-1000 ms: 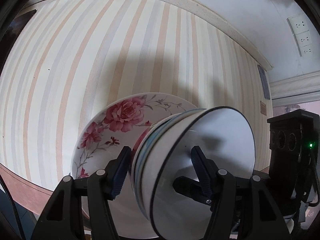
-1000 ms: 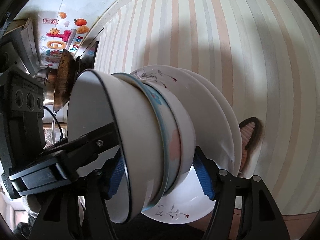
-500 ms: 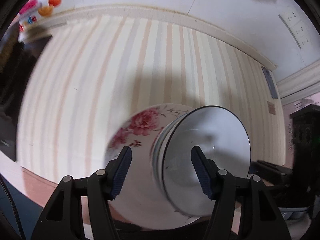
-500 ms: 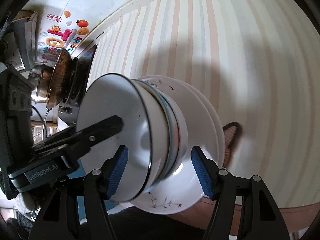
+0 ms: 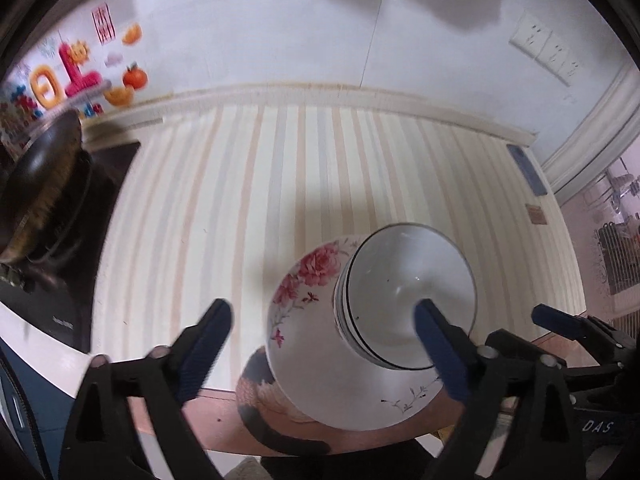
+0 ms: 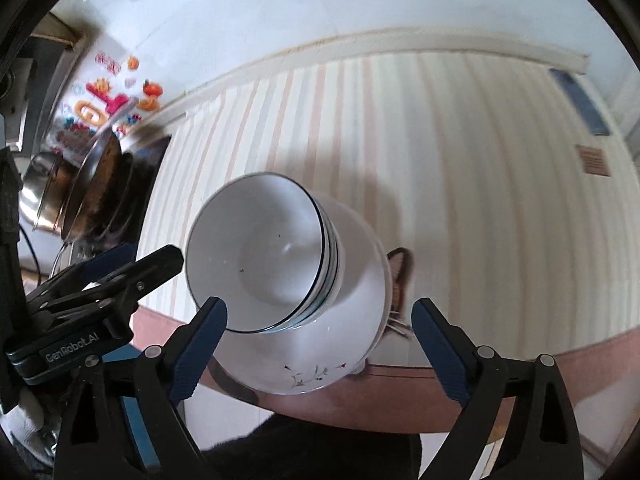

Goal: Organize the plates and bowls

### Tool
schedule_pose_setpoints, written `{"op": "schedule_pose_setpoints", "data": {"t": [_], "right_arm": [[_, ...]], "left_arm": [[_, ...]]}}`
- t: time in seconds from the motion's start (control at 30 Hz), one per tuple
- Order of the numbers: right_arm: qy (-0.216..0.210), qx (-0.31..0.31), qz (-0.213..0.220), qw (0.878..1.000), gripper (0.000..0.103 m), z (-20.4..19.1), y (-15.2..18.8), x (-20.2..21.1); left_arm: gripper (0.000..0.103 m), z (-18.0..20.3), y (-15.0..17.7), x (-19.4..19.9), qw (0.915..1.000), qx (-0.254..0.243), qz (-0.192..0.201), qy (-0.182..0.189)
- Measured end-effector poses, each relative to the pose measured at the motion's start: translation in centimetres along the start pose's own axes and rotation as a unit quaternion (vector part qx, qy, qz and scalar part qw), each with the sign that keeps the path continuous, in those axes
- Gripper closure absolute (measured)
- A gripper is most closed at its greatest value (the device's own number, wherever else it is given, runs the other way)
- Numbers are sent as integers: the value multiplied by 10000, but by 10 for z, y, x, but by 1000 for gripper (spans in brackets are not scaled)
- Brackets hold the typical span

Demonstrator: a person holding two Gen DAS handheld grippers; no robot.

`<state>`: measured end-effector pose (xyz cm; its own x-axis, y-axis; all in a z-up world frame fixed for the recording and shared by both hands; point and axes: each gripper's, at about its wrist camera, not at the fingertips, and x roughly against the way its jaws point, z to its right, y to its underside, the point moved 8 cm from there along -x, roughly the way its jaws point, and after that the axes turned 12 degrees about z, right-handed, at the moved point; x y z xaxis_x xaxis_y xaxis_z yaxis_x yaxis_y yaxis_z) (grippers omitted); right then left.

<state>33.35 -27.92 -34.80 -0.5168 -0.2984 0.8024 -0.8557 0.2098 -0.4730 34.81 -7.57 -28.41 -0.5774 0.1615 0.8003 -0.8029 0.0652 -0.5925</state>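
A stack of white bowls (image 5: 408, 296) with dark rims sits on a rose-patterned plate (image 5: 308, 320) on the striped tablecloth (image 5: 280, 200). In the right wrist view the same bowls (image 6: 264, 252) rest on stacked plates (image 6: 340, 360). My left gripper (image 5: 320, 344) is open, pulled back above the stack, holding nothing. My right gripper (image 6: 320, 344) is open and empty, also back from the stack. Each gripper shows in the other's view, the right one (image 5: 576, 328) and the left one (image 6: 108, 276).
A dark wok (image 5: 36, 176) and metal pots (image 6: 44, 192) stand on a cooker at the left. The table's brown front edge (image 6: 480, 384) runs below the stack. A patterned mat (image 5: 260, 396) lies under the plates. Wall sockets (image 5: 548, 48) are at the upper right.
Both grippers have opened wider and drawn back up and away from the stack. The bowls and plates now sit free on the table.
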Motion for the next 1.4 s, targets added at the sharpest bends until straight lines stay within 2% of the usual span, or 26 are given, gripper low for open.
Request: {"op": "schedule_pose_setpoints", "data": {"t": [0.07, 0.23, 0.4, 0.5, 0.67, 0.97, 1.13, 1.4], "right_arm": [[132, -28, 236, 9996, 6, -1, -2, 18], [193, 22, 651, 9977, 5, -12, -4, 57], [157, 135, 974, 9950, 5, -24, -2, 95], [144, 264, 1225, 9920, 5, -33, 8, 127], [129, 484, 1602, 9858, 4, -45, 29, 184], [82, 790, 1992, 9767, 3, -63, 83, 269], [129, 847, 2120, 9735, 3, -68, 107, 296], [318, 879, 2428, 9656, 2, -81, 125, 332]], "left_arm": [[1, -1, -5, 12, 9999, -52, 161, -30], [1, 2, -14, 46, 9987, -15, 514, 45], [1, 8, -14, 85, 9957, -28, 927, -59], [1, 12, -7, 114, 9937, 85, 1115, -25], [1, 12, 14, 170, 9886, 140, 1466, -315], [1, 7, 57, 246, 9802, 316, 1814, -732], [1, 10, 74, 268, 9792, 283, 1867, -749], [1, 11, 96, 296, 9773, 130, 2006, -672]]}}
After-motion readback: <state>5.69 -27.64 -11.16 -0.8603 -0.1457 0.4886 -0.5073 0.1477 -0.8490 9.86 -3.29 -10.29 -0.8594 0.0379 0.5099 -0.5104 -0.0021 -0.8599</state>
